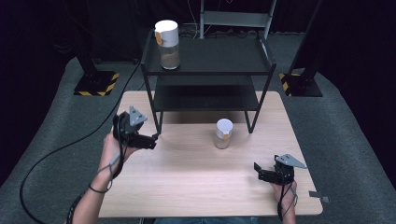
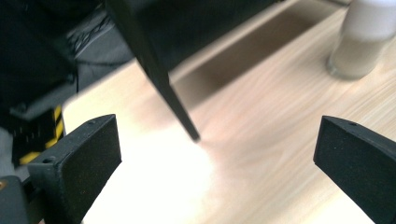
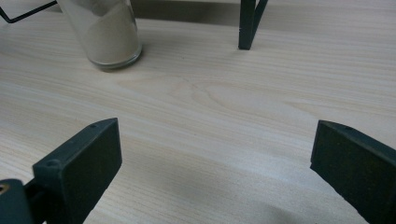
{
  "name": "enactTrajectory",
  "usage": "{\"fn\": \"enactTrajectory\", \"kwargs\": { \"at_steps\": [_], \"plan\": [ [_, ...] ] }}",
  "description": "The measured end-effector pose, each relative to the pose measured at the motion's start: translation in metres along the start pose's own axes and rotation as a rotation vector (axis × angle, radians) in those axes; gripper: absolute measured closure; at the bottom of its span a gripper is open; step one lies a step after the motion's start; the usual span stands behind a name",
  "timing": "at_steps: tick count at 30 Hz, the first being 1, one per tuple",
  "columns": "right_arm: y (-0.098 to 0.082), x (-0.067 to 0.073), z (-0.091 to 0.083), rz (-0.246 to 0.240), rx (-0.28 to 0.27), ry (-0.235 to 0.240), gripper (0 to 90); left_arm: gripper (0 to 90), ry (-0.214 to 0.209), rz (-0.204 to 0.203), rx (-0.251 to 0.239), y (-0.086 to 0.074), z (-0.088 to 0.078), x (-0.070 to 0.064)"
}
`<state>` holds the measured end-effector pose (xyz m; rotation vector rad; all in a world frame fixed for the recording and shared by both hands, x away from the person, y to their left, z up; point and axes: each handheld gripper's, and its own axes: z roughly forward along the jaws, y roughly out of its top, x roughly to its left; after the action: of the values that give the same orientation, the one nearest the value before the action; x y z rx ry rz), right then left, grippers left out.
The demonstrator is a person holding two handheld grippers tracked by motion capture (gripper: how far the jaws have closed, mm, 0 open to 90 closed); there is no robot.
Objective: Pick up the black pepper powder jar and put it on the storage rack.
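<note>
On the wooden counter (image 1: pixel 187 182) stands a black two-level shelf rack (image 1: pixel 208 65), and this big frame is the first risk: the left claw (image 1: pixel 152 140) hovers just beside its front left leg (image 2: pixel 175 105), so a careless swing toward the middle could knock the leg and shake the rack. A tall jar with a white lid (image 1: pixel 168 44) stands on the top shelf near the left edge, and a shake may tip it off.

Next comes the smaller jar (image 1: pixel 223 134), upright on the counter in front of the rack, between the two hands and apart from both. It is slim and holds pale powder, so a push from one side instead of a straight pinch would probably topple it or slide it away.

Both claws stand wide with nothing between the pads. The left gripper view is blurred, so I cannot say surely how close its pads are to the leg. The right claw (image 1: pixel 261 173) rests low near the front right of the counter; its cable could drag if it reaches far
</note>
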<state>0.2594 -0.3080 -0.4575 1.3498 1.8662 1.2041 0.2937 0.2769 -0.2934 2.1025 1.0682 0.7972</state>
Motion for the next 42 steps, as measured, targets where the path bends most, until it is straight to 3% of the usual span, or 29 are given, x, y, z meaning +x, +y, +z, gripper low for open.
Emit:
{"fn": "enactTrajectory", "kwargs": {
  "at_steps": [4, 6, 8, 11, 16, 24, 30, 42],
  "plan": [
    [0.000, 0.000, 0.000, -0.004, 0.002, 0.000, 1.0, 0.3, 0.007, -0.017, 0.065, -0.037, 0.024, -0.017],
    [0.001, 0.001, 0.000, -0.005, 0.004, -0.002, 1.0, 0.3, -0.021, -0.069, 0.097, -0.055, 0.039, -0.019],
    [0.001, 0.001, 0.000, -0.006, 0.005, -0.003, 1.0, 0.3, -0.032, -0.093, 0.116, -0.069, 0.050, -0.023],
    [0.001, 0.001, 0.001, -0.007, 0.006, -0.003, 1.0, 0.2, -0.041, -0.142, 0.133, -0.085, 0.060, -0.026],
    [0.002, 0.002, 0.001, -0.009, 0.009, -0.006, 1.0, 0.2, -0.053, -0.188, 0.141, -0.104, 0.068, -0.028],
    [0.002, 0.002, 0.001, -0.004, 0.009, -0.009, 0.9, 0.3, -0.071, -0.246, 0.137, -0.116, 0.071, -0.024],
    [0.002, 0.002, 0.001, -0.003, 0.009, -0.010, 0.9, 0.2, -0.058, -0.259, 0.105, -0.124, 0.070, -0.027],
    [0.001, 0.004, 0.001, -0.012, 0.008, -0.021, 0.7, 0.2, -0.055, -0.260, 0.104, -0.124, 0.070, -0.028]
  ]
}}
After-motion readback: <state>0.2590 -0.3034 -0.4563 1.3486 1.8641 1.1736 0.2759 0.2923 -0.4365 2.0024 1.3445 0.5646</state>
